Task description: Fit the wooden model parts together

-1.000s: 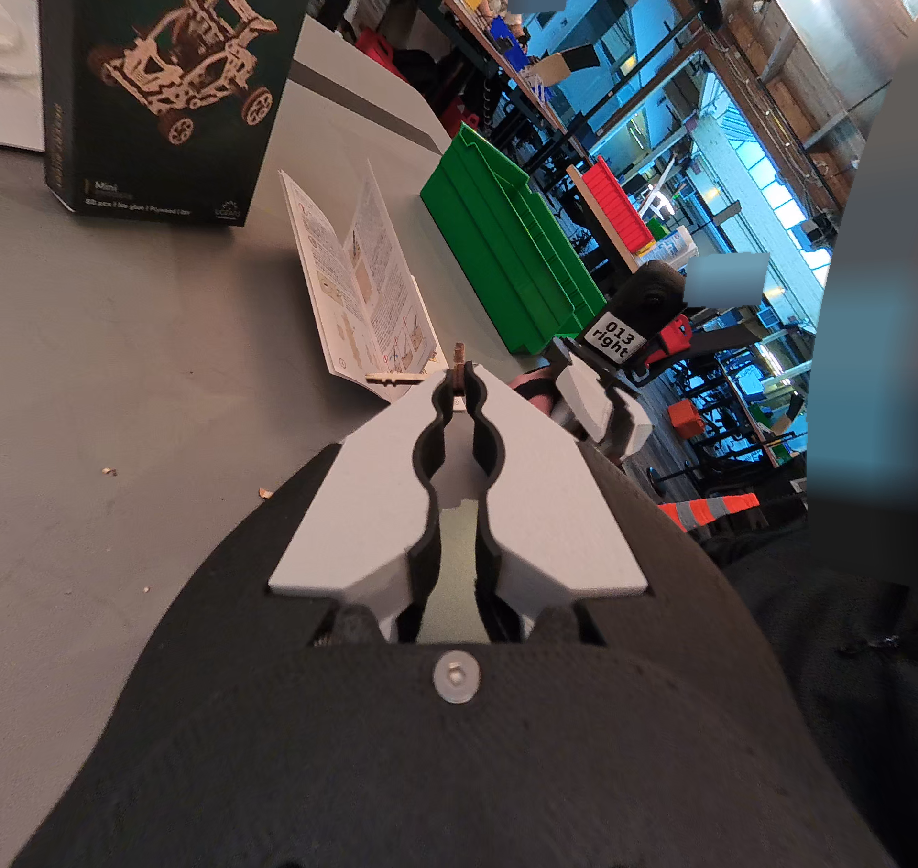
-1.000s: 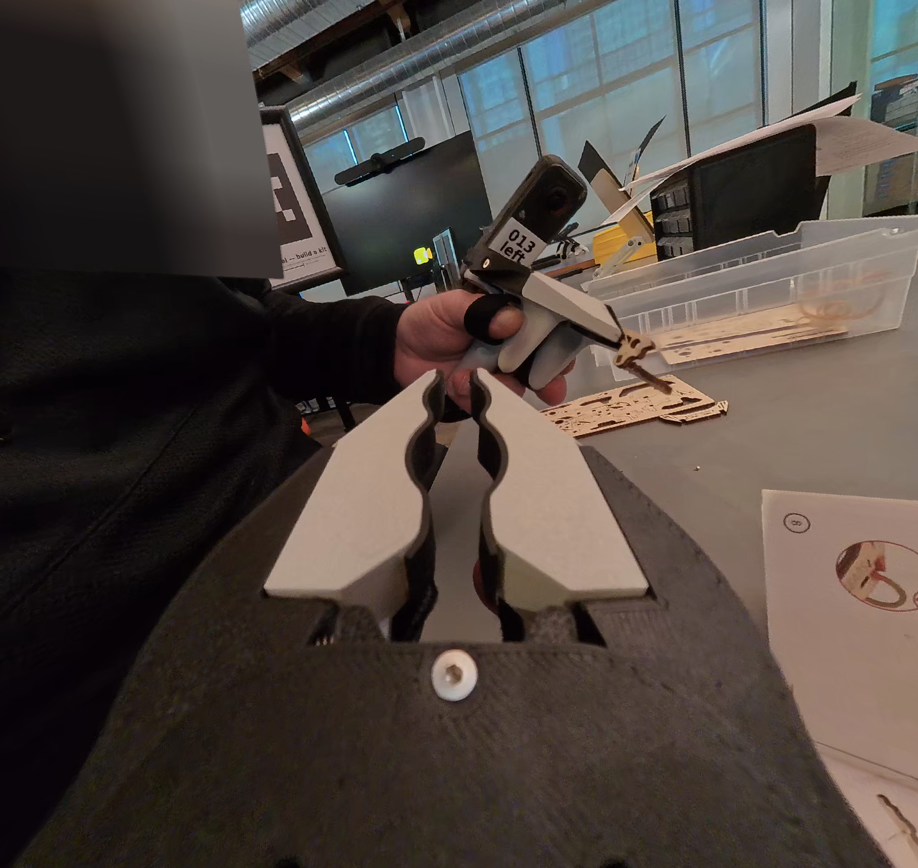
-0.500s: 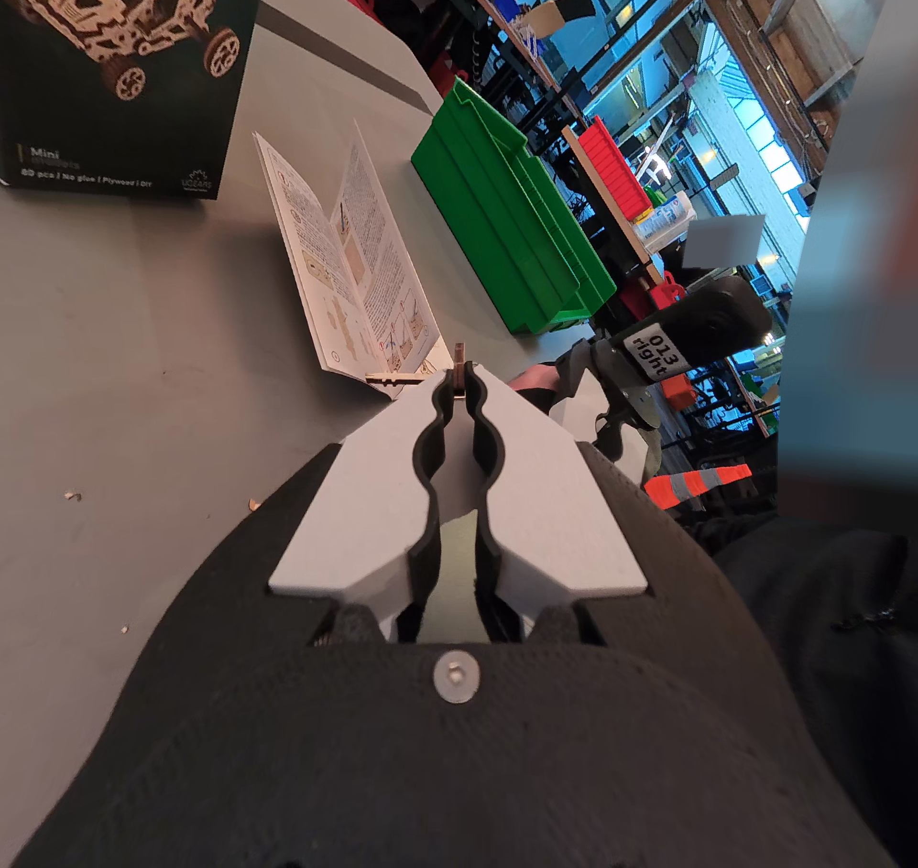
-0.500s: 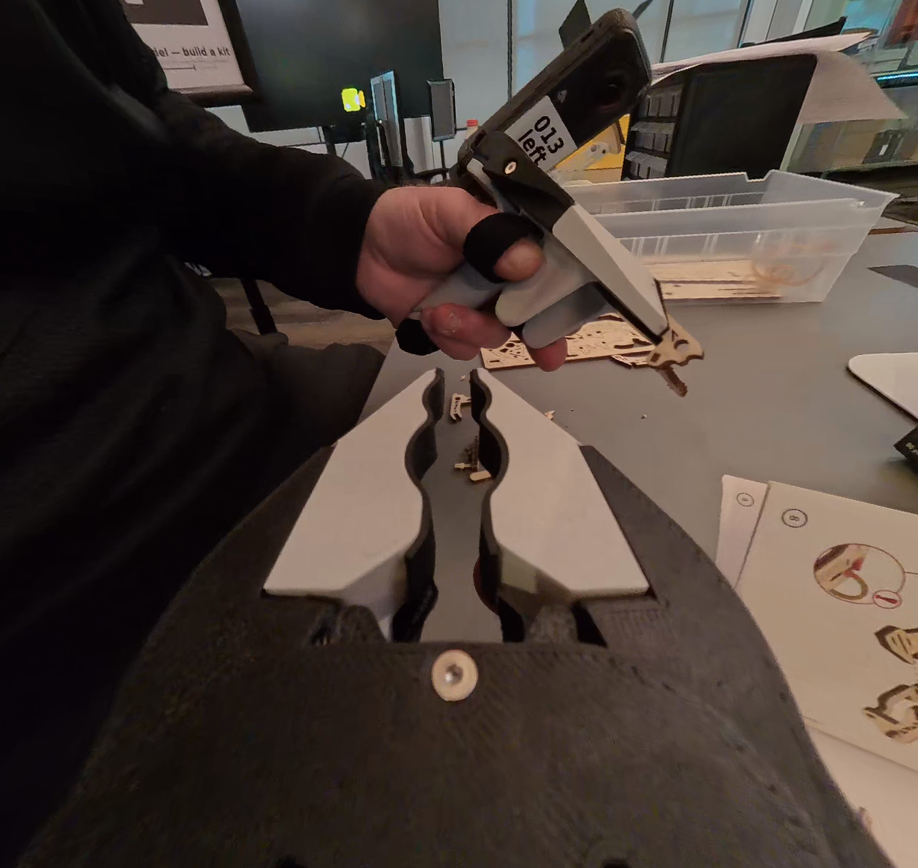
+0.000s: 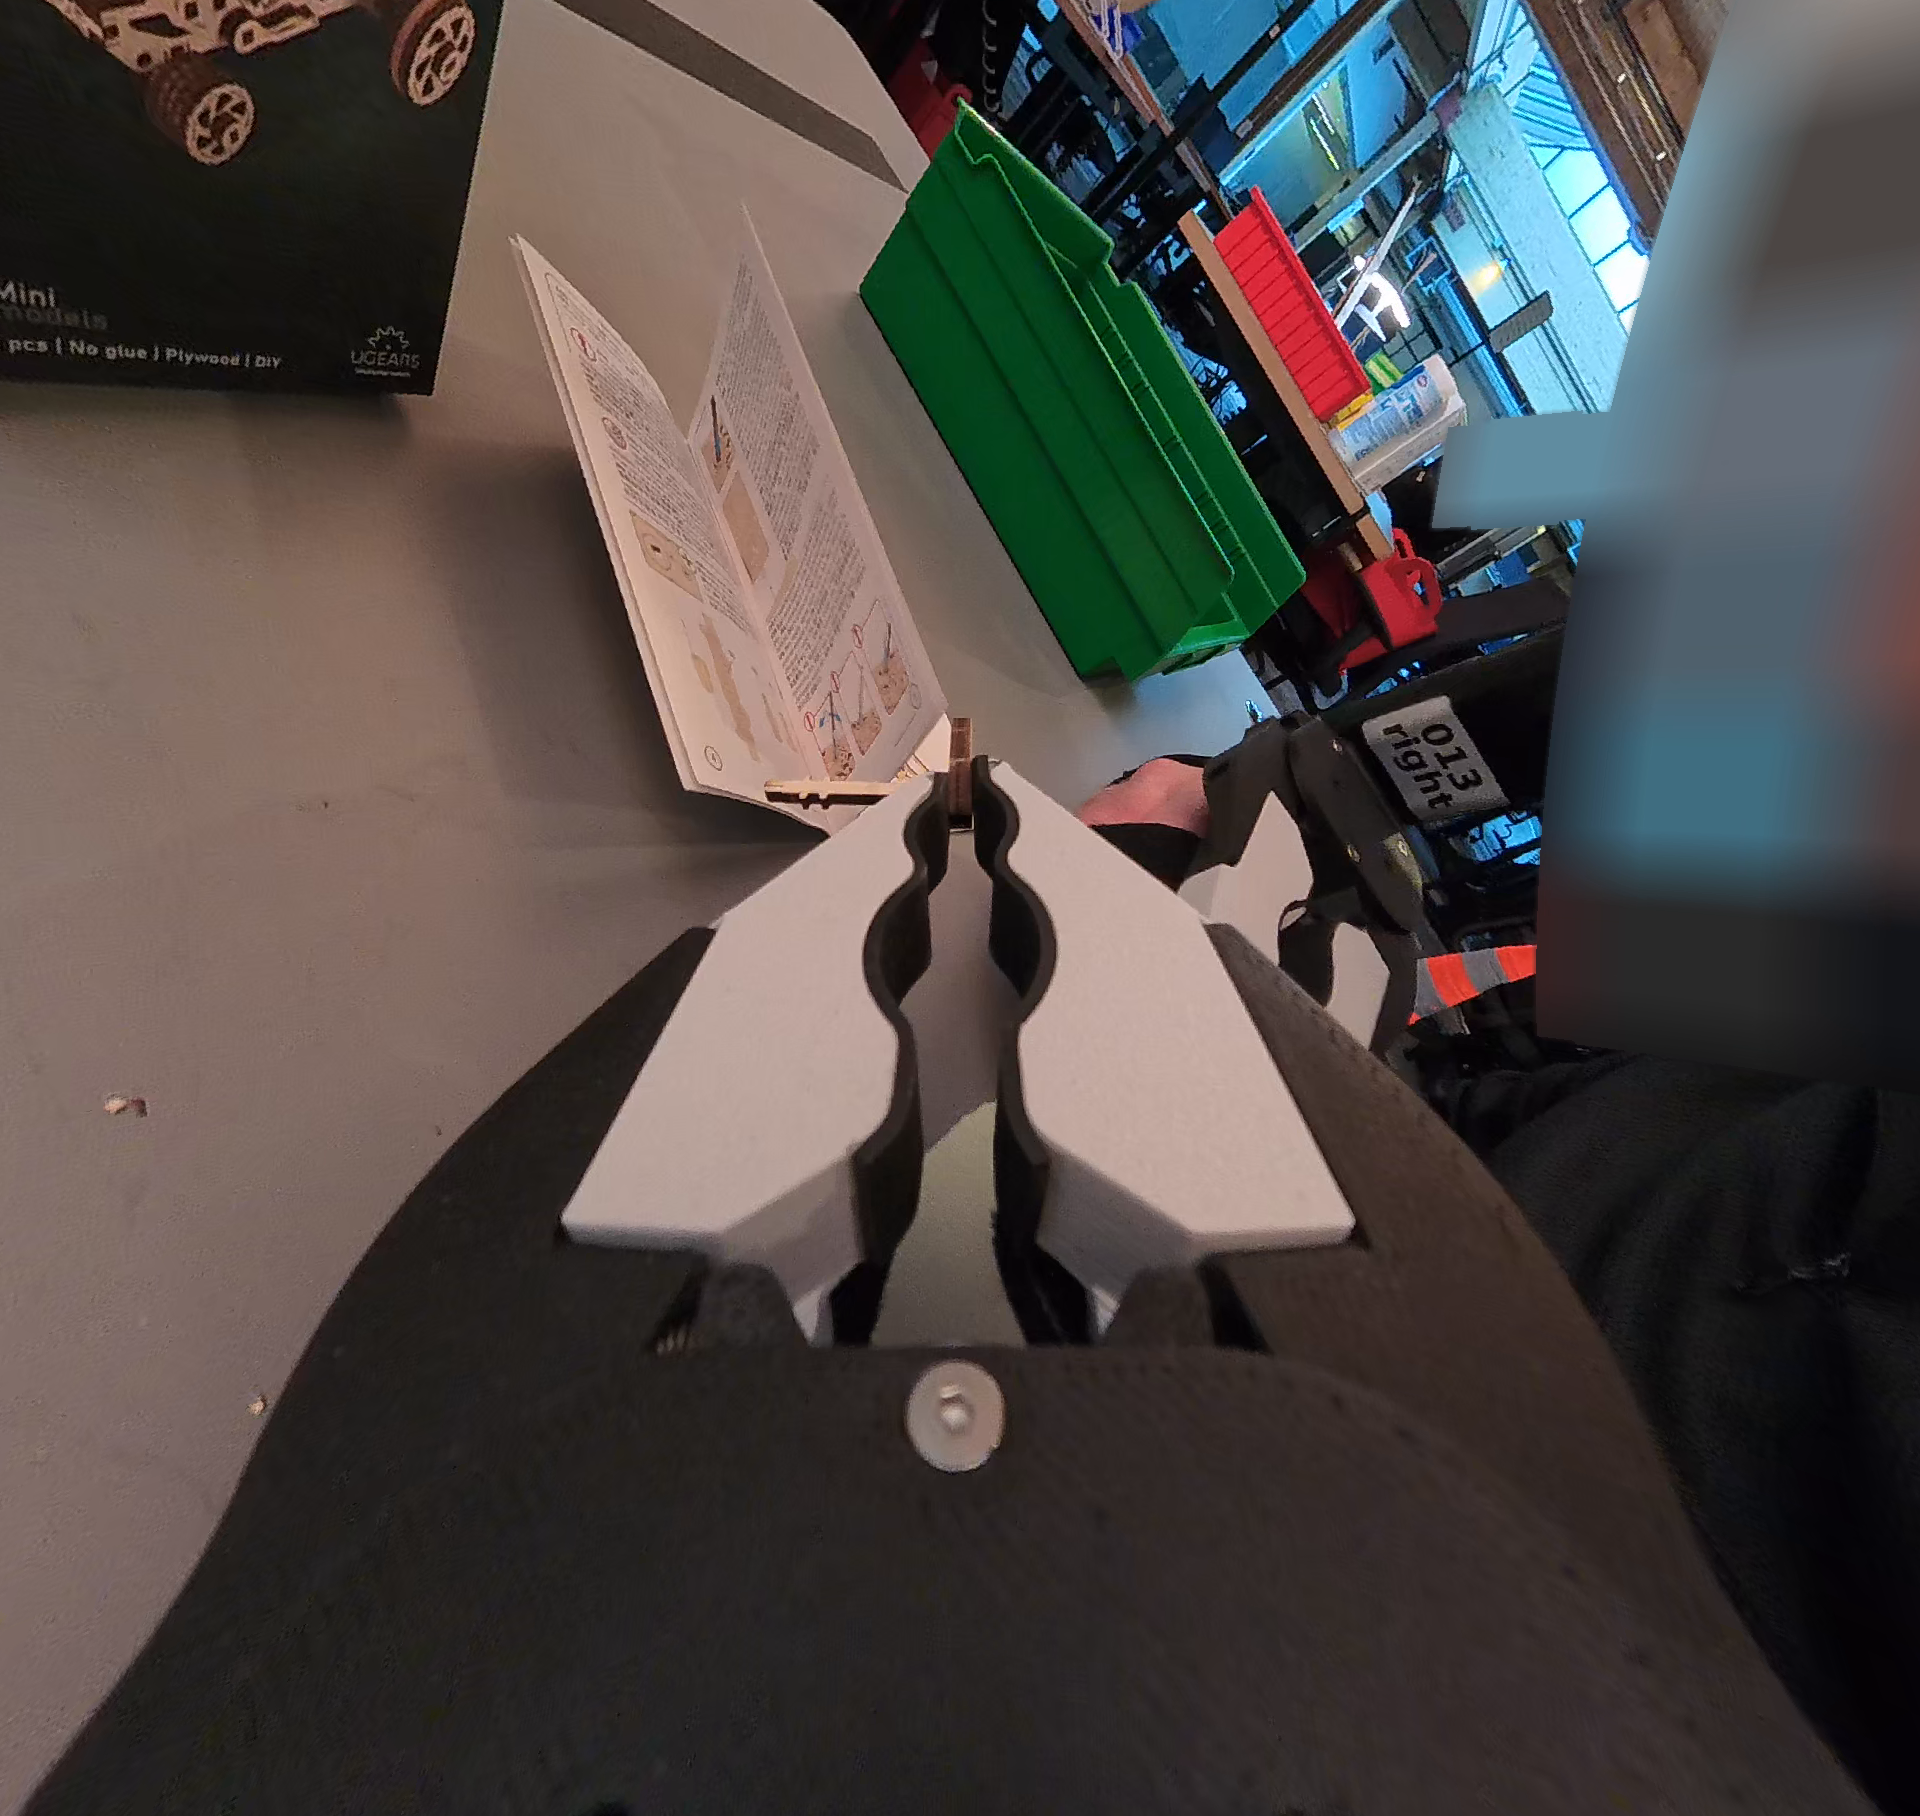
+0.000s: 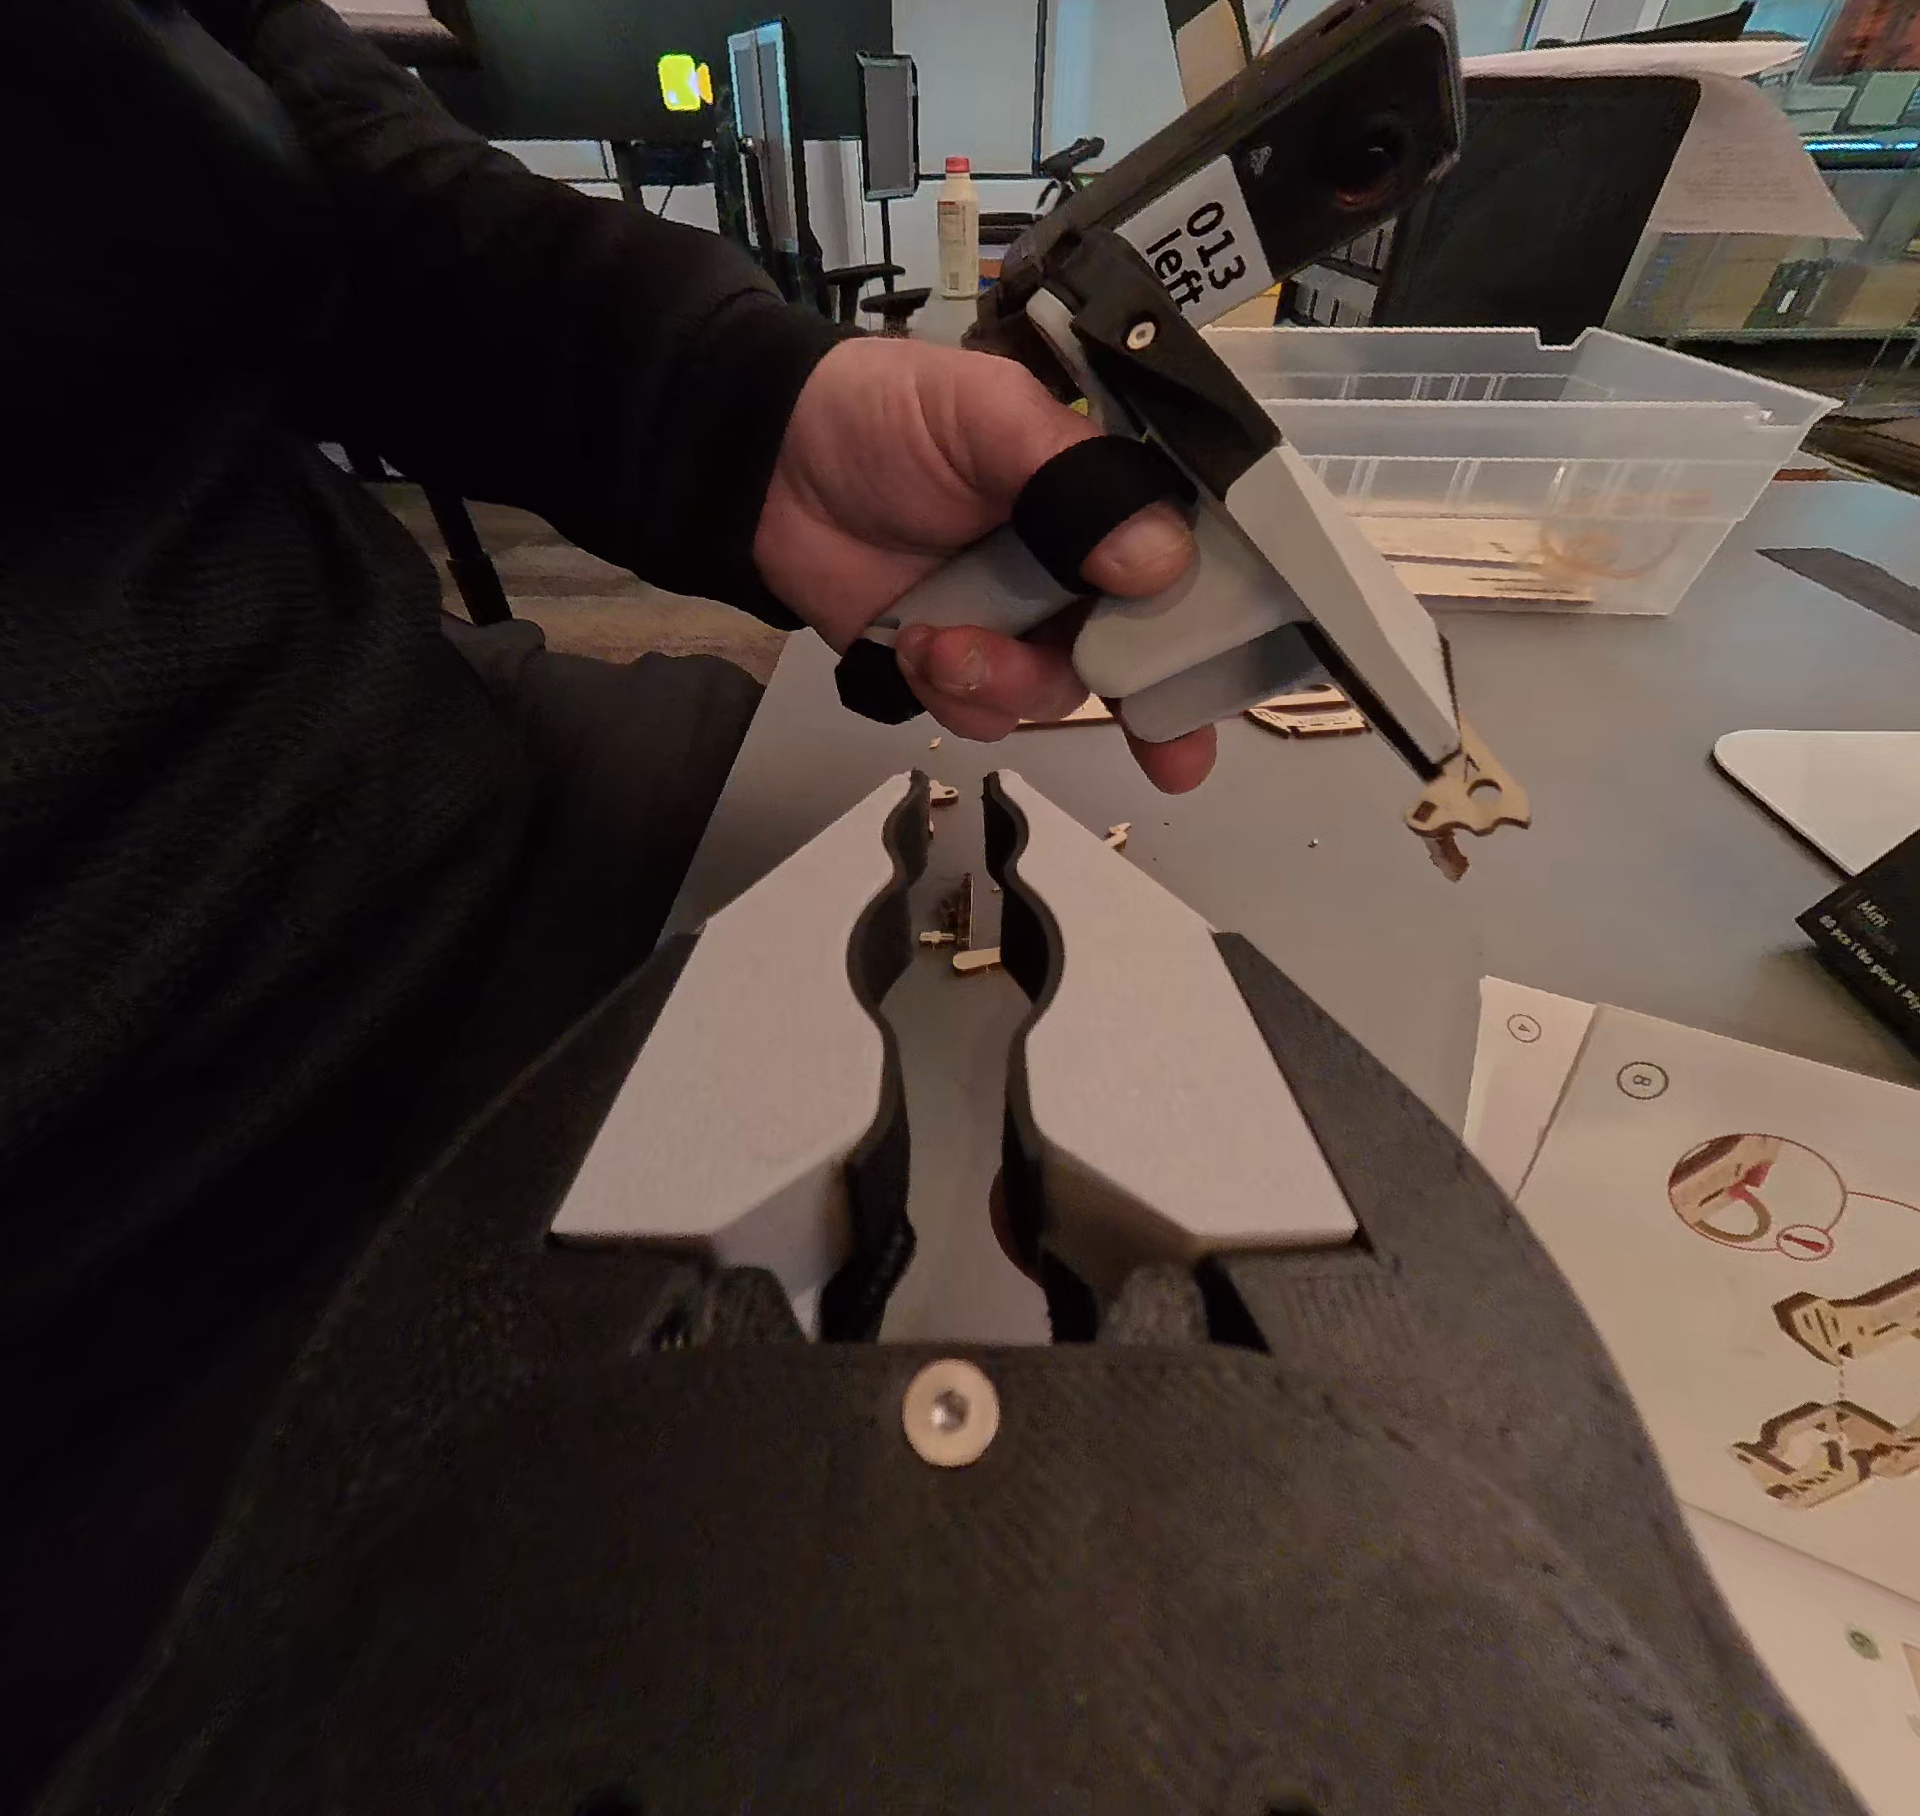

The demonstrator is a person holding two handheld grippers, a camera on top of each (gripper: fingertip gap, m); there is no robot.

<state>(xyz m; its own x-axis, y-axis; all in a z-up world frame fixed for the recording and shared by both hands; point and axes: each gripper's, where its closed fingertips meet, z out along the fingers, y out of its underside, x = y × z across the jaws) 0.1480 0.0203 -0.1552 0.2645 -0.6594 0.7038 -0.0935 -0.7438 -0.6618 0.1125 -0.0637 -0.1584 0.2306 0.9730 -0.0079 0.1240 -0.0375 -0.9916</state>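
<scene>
Wooden model part (image 6: 1467,802), a flat pale plywood piece with a round hole and a notched tab, hangs clear of the grey table (image 5: 260,727), pinched by one edge at the tips of the left gripper (image 5: 960,792). Held by the rim this way, its hole and tab stay exposed, probably so a mating piece can be pushed in. Left fingers are clamped tight on the plywood edge; from its own camera only a thin brown sliver shows between the pads.

Right gripper (image 6: 958,787) is tilted down over the near table edge, above several small loose wooden pieces (image 6: 961,925). Its fingers stand a narrow way apart with nothing between them and touch no piece; likely lining up to pick one.

Open instruction booklet (image 5: 748,530) and kit box (image 5: 229,125) sit near the work, presumably for reference.
</scene>
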